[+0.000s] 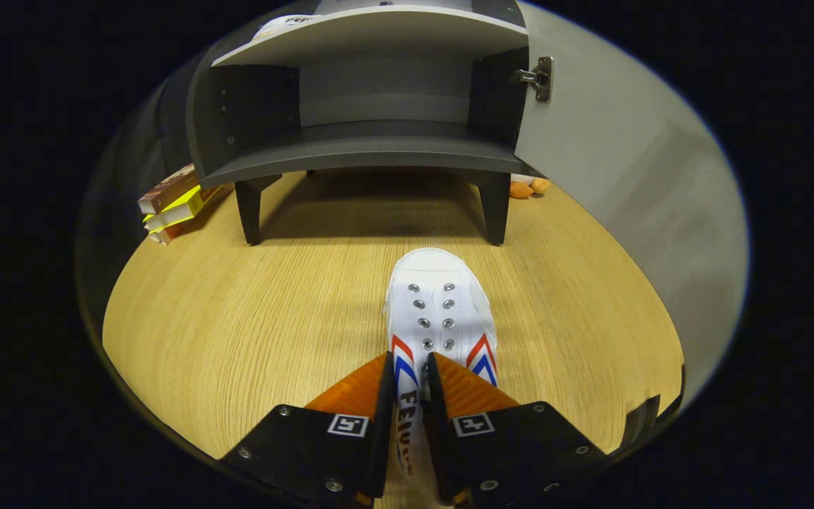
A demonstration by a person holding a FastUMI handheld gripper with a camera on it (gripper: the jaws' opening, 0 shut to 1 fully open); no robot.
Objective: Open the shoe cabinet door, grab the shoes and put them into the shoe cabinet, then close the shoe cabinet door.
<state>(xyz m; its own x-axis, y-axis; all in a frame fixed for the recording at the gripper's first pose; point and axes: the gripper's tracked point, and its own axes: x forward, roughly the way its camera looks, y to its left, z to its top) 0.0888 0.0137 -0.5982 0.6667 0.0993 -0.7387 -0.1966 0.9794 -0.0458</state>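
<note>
The pale wood-grain surface (237,318) spreads out ahead of the gripper and carries everything here. On its far side stands the dark grey shoe cabinet (372,152) on short tapered legs, and its light grey door (612,177) is swung wide open to the right on a metal hinge (540,78). The lower compartment is open and looks bare, with a pale shelf (379,32) above it. To the left of the cabinet legs lies a small stack of books with yellow and brown covers (174,205), and behind the right leg sit two small orange rounded objects (528,188) that I cannot identify.

The white canvas low-top shoe with metal eyelets and red and blue chevron stripes (439,311) sits between the cabinet and the gripper (407,396), toe pointing toward the cabinet. The jaws stand narrow, pinched on the rear upper edge of the shoe, which runs between them.

Door-opening appears done, and the carrying step is in hand. The next move likely calls for lifting the shoe clear of the surface and moving it forward into the lower compartment without catching the front edge.

Dark lettering beginning "FEI" runs along the shoe between the jaws, and the rest is hidden.
</note>
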